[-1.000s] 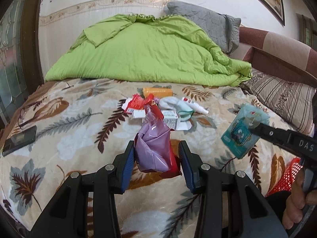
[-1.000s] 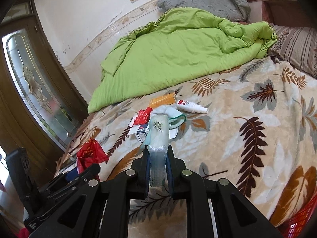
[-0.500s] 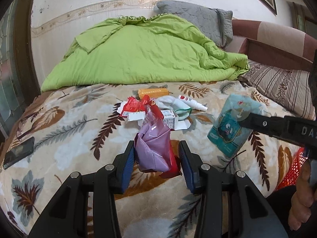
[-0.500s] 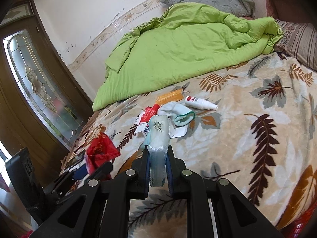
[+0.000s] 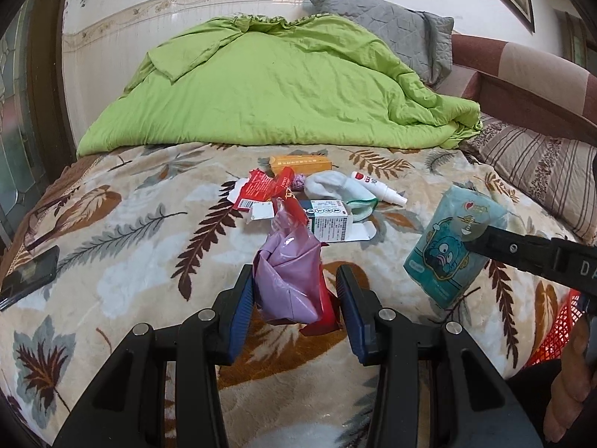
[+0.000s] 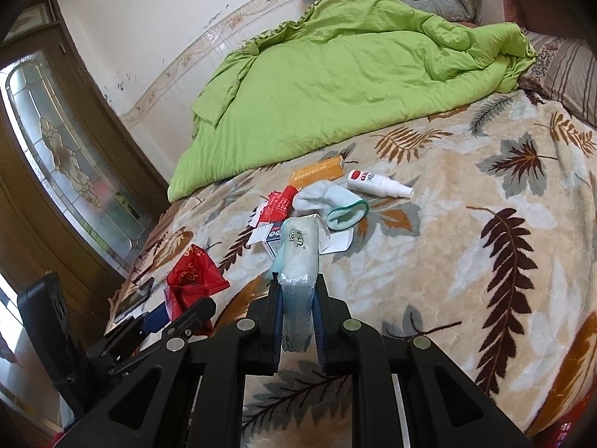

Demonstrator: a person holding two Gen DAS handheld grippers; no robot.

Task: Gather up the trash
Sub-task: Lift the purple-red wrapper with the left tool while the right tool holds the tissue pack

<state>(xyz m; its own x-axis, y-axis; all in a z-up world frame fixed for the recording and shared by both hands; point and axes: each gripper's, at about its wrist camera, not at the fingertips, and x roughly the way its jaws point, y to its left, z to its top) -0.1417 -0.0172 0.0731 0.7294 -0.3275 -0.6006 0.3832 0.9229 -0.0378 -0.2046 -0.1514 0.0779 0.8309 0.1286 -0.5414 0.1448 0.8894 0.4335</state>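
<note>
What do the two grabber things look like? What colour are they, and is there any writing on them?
Both are black plastic claws with two fingers each. The left gripper has blue pads inside its fingers and round silver bolts on top. The right gripper looks the same, with blue pads too. White letters "DA" show on its side. A bare hand holds it; no sleeve or cables show.

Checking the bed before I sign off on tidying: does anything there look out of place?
Yes. A heap of litter lies mid-blanket: torn red wrapper, opened white carton, orange box, spray bottle on its side. A dark phone lies near the bed's left edge.
</note>
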